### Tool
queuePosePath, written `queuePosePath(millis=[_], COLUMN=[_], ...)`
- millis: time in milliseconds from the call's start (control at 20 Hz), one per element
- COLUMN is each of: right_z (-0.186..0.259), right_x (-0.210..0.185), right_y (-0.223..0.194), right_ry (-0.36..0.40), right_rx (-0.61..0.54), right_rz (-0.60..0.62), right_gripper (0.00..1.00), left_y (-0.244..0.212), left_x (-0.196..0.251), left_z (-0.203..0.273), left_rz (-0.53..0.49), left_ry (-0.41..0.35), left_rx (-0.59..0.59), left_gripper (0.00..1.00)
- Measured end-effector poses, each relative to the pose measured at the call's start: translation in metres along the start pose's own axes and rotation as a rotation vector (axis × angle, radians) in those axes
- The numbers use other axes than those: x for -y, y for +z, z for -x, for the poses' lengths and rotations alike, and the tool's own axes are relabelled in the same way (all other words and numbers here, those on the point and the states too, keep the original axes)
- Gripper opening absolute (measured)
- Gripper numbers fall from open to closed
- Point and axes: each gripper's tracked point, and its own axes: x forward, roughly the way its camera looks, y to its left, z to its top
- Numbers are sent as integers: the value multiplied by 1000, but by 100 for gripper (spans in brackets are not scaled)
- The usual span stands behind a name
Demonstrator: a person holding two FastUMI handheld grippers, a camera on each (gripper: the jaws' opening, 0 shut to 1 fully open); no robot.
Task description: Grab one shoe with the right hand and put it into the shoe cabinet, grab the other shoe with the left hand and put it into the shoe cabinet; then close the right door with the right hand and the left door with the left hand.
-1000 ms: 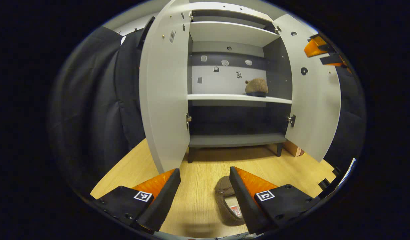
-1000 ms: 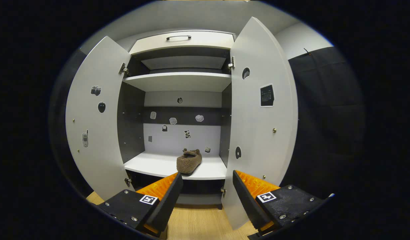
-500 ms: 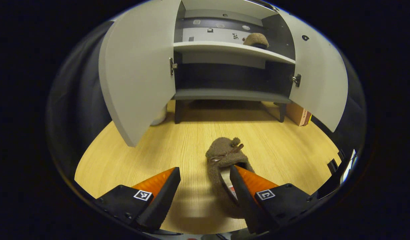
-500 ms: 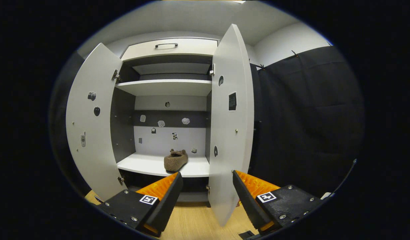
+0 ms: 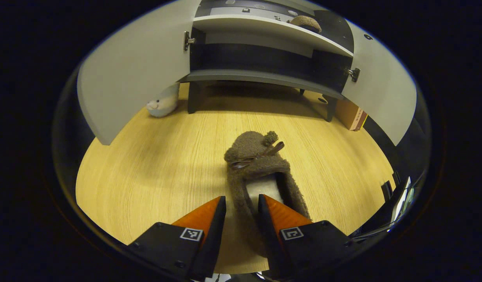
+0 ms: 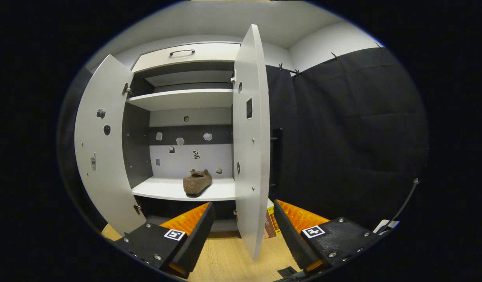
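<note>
1. My left gripper [image 5: 242, 203] is down at the floor, its fingers narrowed on the near side wall of the brown shoe [image 5: 260, 172]: one finger outside, the other inside the opening. I cannot tell whether both press on it.
2. That shoe lies on the wooden floor [image 5: 147, 168], toe toward the shoe cabinet [image 5: 260, 74].
3. My right gripper [image 6: 242, 215] is released, fingers spread wide, holding nothing.
4. Beyond it, the second shoe [image 6: 197, 182] rests on the white shelf [image 6: 170, 190].
5. The left door [image 6: 101, 156] and right door [image 6: 250, 137] both stand open.
6. A pale plush toy [image 5: 162, 105] lies beside the cabinet leg.
</note>
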Motion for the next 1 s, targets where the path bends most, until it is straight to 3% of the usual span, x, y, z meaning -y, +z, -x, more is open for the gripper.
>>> queuePosePath(millis=[100, 150, 250, 300, 500, 700, 1000], right_z=[1, 2, 3, 3, 2, -4, -12], right_x=[8, 13, 20, 23, 39, 50, 71], right_y=[-4, -5, -7, -8, -6, -5, 2], right_ry=[-7, -11, -14, -12, -2, 43, 111], right_rx=[-7, -9, -14, -15, -10, -14, 9], right_rz=[-4, -6, -14, -19, -29, -39, -14], right_gripper=[93, 93, 93, 93, 93, 93, 93], left_y=[-1, -3, -3, 0, 26, 56, 114], left_x=[0, -10, -7, -7, -15, -13, 26], left_z=[-3, -5, -2, -4, 13, 51, 120], left_rz=[-11, -24, 1, 15, 74, 61, 26], left_ry=[3, 46, 19, 14, -8, -19, -49], left_rx=[-23, -34, -70, -92, -109, -95, -16], left_gripper=[31, 33, 11, 7, 7, 7, 7])
